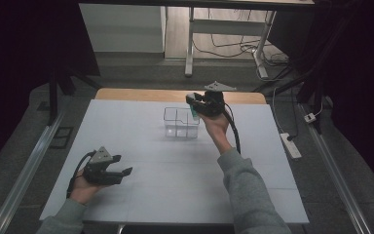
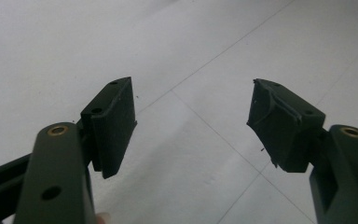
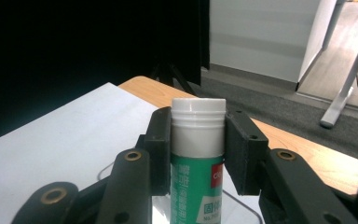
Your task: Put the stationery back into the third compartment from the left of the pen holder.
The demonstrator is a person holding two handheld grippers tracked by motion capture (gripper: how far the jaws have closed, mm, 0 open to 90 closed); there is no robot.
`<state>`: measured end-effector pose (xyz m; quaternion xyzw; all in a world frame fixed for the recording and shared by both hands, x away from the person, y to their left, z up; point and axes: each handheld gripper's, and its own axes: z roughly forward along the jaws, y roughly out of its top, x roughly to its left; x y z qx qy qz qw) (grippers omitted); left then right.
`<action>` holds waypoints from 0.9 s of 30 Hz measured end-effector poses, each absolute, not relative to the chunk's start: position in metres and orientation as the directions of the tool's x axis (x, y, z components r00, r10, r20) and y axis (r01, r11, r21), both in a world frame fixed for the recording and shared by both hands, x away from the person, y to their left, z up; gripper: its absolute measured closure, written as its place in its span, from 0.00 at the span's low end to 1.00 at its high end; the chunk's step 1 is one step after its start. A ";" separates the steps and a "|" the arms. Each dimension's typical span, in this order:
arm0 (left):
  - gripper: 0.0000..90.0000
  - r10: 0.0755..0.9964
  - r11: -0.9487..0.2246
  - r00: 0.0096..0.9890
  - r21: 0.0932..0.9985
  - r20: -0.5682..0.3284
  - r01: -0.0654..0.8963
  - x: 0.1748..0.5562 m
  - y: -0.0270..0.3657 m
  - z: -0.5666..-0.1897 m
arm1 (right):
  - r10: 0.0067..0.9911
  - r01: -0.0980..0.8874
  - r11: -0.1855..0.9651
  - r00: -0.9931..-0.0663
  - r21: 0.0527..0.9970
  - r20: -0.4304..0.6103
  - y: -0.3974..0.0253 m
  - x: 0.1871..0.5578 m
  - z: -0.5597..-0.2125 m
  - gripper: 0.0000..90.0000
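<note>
Right gripper was raised above the far middle of the white tabletop, over the right edge of a clear plastic box. Its jaws were clamped on a green-labelled tube with a white cap; in the right gripper view the tube stood upright between the pads, which pressed on the cap and the neck from both sides. In the high view the tube showed as a small green-and-white thing at the jaws, just above the box's rim. The box was divided into compartments and sat on the tabletop; contents could not be told.

Left gripper was held low at the near left of the tabletop, well apart from the box. Its jaws were spread wide, nothing between them, white tabletop beneath.
</note>
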<state>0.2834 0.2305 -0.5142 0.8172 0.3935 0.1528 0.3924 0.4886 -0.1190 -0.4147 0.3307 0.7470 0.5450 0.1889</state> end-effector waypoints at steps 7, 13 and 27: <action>0.35 0.765 -0.384 0.642 0.758 -0.058 0.527 0.284 0.231 -0.516 | 0.704 0.304 0.178 -0.704 0.936 0.095 -0.118 0.497 -0.422 0.71; 0.35 0.766 -0.383 0.640 0.757 -0.060 0.530 0.284 0.232 -0.516 | 0.702 0.313 0.191 -0.706 0.930 0.094 -0.115 0.498 -0.427 0.66; 0.35 0.769 -0.381 0.637 0.757 -0.059 0.530 0.283 0.233 -0.516 | 0.682 0.302 0.246 -0.729 0.921 0.057 -0.131 0.479 -0.425 0.50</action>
